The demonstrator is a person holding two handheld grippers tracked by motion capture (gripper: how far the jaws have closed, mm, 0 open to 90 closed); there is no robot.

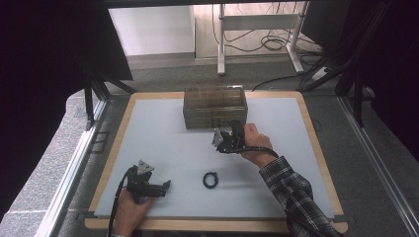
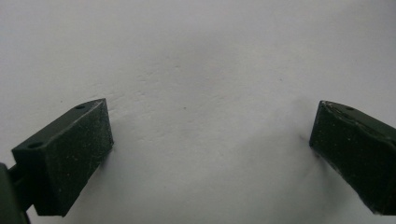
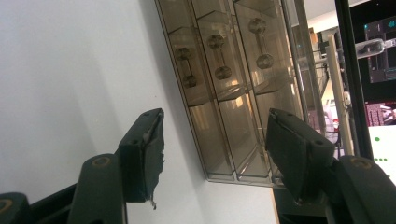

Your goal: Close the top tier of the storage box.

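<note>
While the right tool (image 1: 236,129) hovers half-open and empty just before the drawer box (image 1: 215,107) at the bench's (image 1: 163,143) far middle, its drawers face it; the left tool (image 1: 167,185), wide and empty, rests well apart, near the black ring (image 1: 211,179).

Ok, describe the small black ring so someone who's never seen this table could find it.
Start at the pale table mat. Near its front edge, midway across, lies the black ring, flat and alone. Unlike the smoky drawer box at the back, it's tiny, dark and round.
</note>
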